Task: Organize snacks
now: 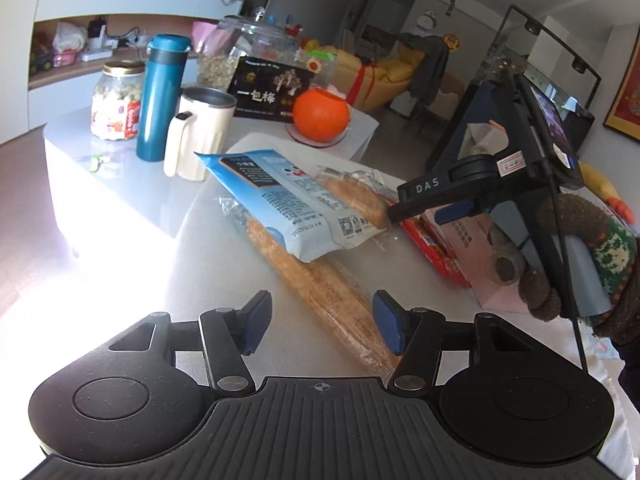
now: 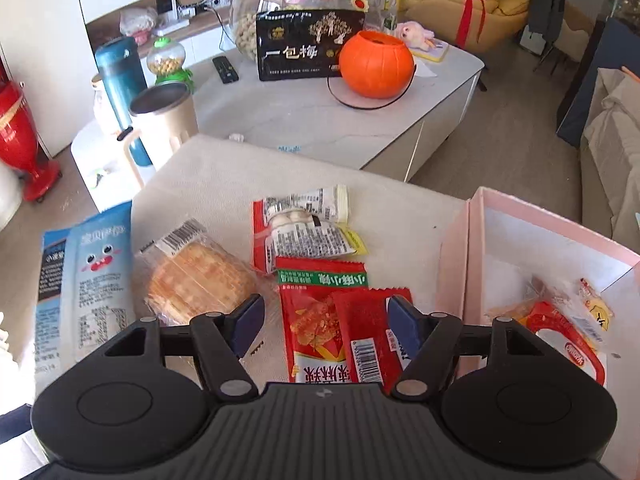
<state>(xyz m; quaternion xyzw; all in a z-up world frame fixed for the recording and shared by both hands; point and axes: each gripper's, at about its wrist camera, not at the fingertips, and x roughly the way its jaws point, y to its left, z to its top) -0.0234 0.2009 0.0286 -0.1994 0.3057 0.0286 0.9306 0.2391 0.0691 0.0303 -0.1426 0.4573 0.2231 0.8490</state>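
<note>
The right tool [image 2: 326,326] is spread wide and pinches nothing. It points steeply down, just above two flat red shiny snack packets [image 2: 340,320] that lie overlapping on the pale cloth-covered bench [image 2: 224,176]. These packets look light, thin and slippery. They will likely crinkle and slide, so a good place to take hold is a sealed edge, with one finger slipped under it.

Just left of them sits a clear bag of round golden crackers [image 2: 200,276]. It looks crumbly, so it needs a soft pinch at the loose wrap, not on the crackers. Farther left lies a long pale blue soft packet [image 2: 86,280].

To the right stands an open pink cardboard box [image 2: 474,240] with a few snacks already inside. I think the loose packets go there.

The left tool [image 1: 316,326] is also spread and empty. It hangs low over a long clear sleeve of brown biscuits [image 1: 320,292]. That sleeve looks stiff but easy to snap, so hold it near the middle. A hand in a brown knitted glove [image 1: 576,256] holds the right tool from the far side.
</note>
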